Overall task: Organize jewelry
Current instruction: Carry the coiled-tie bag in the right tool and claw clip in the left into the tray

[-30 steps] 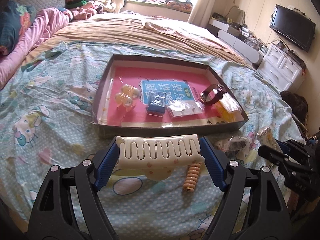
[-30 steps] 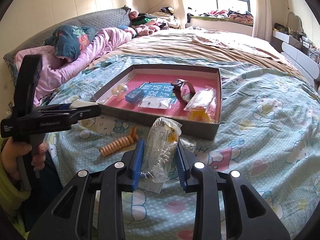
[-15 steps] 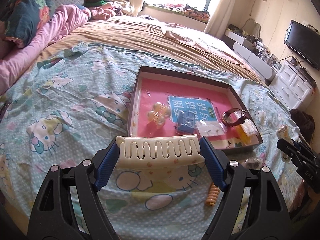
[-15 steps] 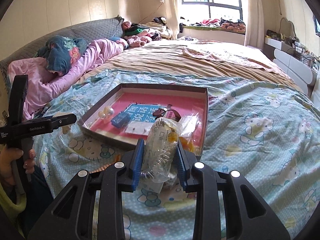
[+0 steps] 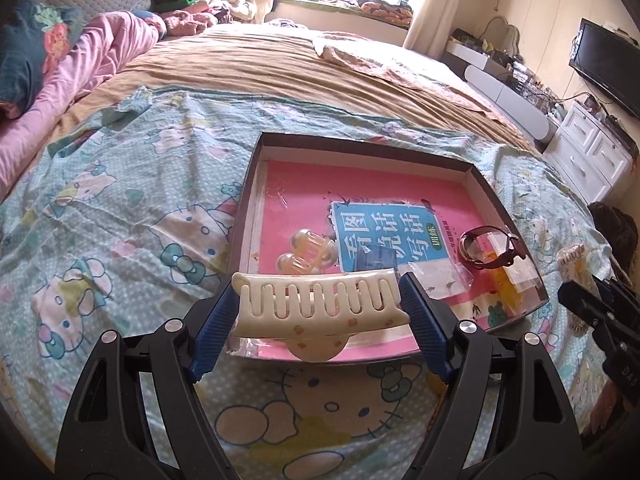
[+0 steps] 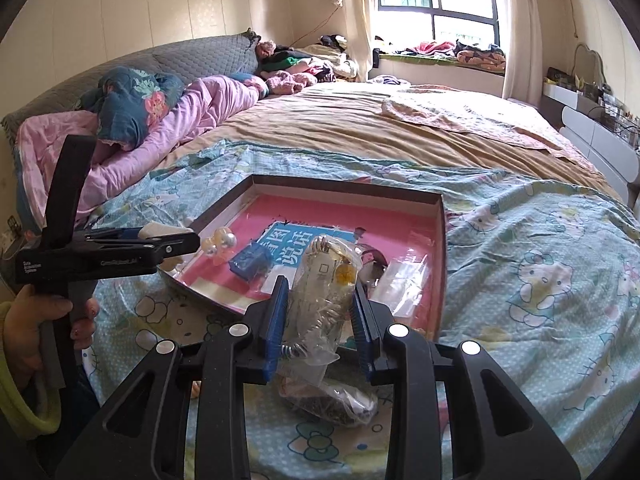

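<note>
Bedroom scene, centred on a shallow dark-rimmed cardboard box (image 5: 486,186) with a pink lining, lying on a pale blue cartoon-cat bedsheet (image 5: 120,208).

Left gripper (image 5: 320,306), blue-padded fingers clamped on the two ends of a cream plastic hair claw clip (image 5: 316,304), teeth upward, held just over the box's near rim.

Right gripper (image 6: 320,320), fingers pinched on a crumpled clear plastic bag (image 6: 326,280) with a coiled metallic chain inside, held upright over the box's near edge. A second clear bag of dark jewelry (image 6: 332,400) on the sheet, just before the box.

Inside the box: a blue printed card (image 5: 390,234) near the centre; a pair of translucent peach hair clips with round ends (image 5: 306,250) left of the card; a small dark blue box (image 5: 374,258) on the card's near edge; a brown strap watch (image 5: 486,246) toward the right wall, over a yellow item in clear wrap (image 5: 504,288); a flat clear packet (image 5: 434,276) between card and watch.

Beyond the box: tan blanket (image 5: 288,72), pink quilt (image 6: 160,128) at the headboard side.
</note>
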`<control>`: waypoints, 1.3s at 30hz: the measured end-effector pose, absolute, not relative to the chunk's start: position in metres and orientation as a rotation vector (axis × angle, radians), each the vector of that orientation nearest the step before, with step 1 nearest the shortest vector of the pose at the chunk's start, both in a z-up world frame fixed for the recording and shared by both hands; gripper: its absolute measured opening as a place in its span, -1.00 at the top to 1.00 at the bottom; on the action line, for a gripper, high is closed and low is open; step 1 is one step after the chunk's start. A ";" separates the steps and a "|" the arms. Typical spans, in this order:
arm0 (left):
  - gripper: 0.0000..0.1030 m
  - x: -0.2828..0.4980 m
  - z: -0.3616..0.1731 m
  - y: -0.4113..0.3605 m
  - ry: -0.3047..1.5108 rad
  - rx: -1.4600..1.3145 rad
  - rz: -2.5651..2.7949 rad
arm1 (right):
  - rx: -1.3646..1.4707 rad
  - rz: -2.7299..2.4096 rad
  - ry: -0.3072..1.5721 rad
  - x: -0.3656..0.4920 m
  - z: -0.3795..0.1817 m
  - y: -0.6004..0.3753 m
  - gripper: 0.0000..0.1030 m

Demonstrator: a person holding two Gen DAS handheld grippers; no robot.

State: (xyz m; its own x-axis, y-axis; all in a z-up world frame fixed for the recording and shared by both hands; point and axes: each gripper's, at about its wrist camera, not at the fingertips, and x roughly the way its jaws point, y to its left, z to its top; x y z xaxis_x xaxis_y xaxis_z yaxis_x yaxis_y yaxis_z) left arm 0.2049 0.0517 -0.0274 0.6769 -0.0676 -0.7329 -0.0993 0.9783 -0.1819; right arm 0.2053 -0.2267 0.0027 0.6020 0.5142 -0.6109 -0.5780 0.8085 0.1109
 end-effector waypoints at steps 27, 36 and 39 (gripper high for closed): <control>-0.40 0.223 -0.049 0.059 0.889 -0.203 0.020 | -0.204 0.659 0.770 0.243 -0.042 -0.161 0.44; -0.40 0.222 -0.048 0.059 0.887 -0.206 0.020 | -0.204 0.645 0.792 0.246 -0.048 -0.160 0.37; -0.40 0.222 -0.049 0.060 0.886 -0.212 0.020 | -0.198 0.644 0.782 0.244 -0.045 -0.162 0.15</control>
